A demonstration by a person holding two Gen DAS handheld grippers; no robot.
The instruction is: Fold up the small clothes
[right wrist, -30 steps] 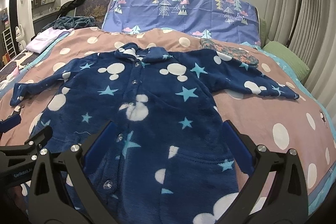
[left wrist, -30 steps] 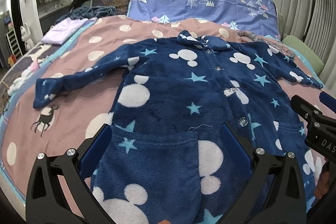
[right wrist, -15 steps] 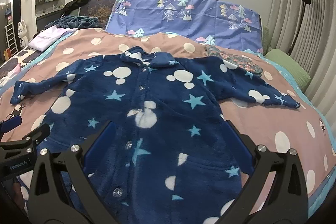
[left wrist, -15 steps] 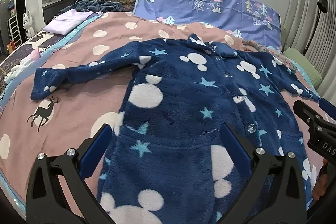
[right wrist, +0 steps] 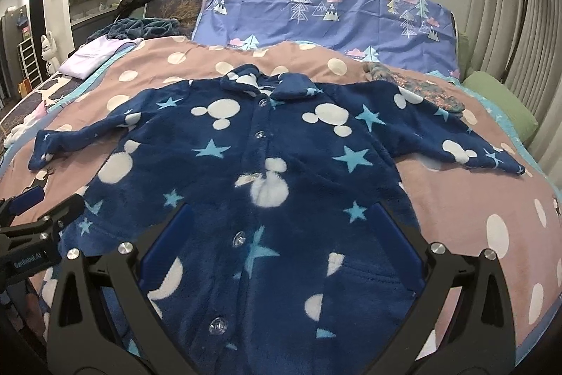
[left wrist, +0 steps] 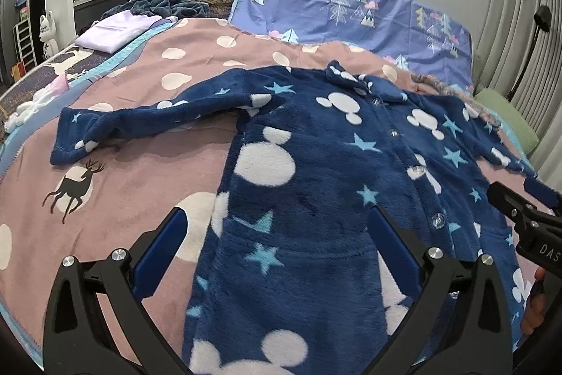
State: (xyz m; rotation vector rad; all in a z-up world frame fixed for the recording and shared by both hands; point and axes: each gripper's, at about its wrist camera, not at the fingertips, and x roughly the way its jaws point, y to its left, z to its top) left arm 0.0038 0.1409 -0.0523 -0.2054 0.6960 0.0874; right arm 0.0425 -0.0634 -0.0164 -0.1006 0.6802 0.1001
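Fleece: navy plush jacket (right wrist: 281, 171) with white mouse heads and pale stars, lying front up, buttoned, flat on the pink dotted bedspread (left wrist: 116, 185), straight ahead of both tools and running under them.

Left gripper (left wrist: 277, 234): wide open, nothing between the blue pads, hanging over the jacket's lower left panel; the side seam sits just inside its left finger.

Right gripper (right wrist: 281, 234): also spread wide and empty, poised above the lower button line, the pocket edge just inside its right finger.

Sleeves: left sleeve (left wrist: 140, 125) stretched out well to the left of the left gripper, cuff beside a deer print; right sleeve (right wrist: 467, 150) reaching far right of the right gripper.

Stage: my read, no fold made yet, both tools lining up for a first grab.

Risk: thick, springy pile. A shallow pinch could take the top layer only and drag the front off the back. Pulling one side alone may skew the whole jacket on the bedspread.

Risk two: both tools sit close; each shows at the edge of the other's view, so a crossing reach could knock them together.

Change: against the shots a second back, both cameras have pushed forward and risen; the collar sits lower in view, jaws just as wide.
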